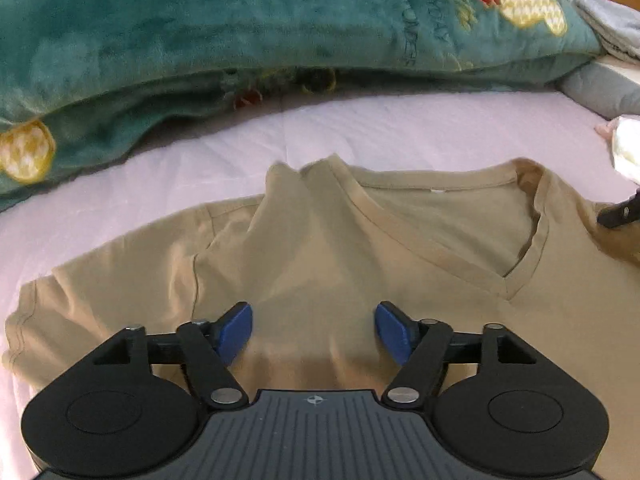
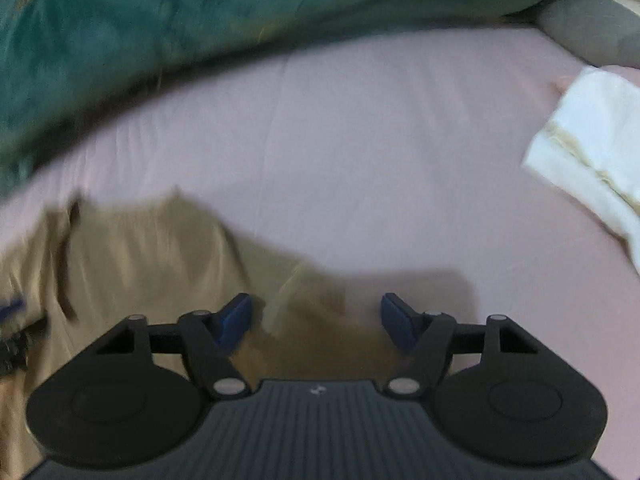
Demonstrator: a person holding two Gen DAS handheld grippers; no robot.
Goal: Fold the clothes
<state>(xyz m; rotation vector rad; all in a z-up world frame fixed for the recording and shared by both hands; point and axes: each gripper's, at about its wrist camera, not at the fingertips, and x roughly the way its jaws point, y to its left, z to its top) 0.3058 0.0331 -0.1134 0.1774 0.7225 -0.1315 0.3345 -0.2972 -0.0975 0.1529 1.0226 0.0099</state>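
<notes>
A tan V-neck T-shirt (image 1: 320, 256) lies front up on a pink bedsheet (image 1: 360, 132), its collar toward a green blanket (image 1: 200, 28). One shoulder is bunched into a raised ridge and the sleeve lies flat. The left gripper (image 1: 314, 330) hangs over the chest, jaws apart, gripping nothing. The right gripper (image 2: 316, 322) stands open over the shirt's blurred edge.

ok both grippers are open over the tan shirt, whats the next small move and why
Probably lower the left gripper and close it on the raised ridge of the tan shirt running up to the collar. Its jaws stand open astride that ridge, pads clear of the cloth, and the shirt lies rumpled on the pink sheet, so flattening comes before folding.
</notes>
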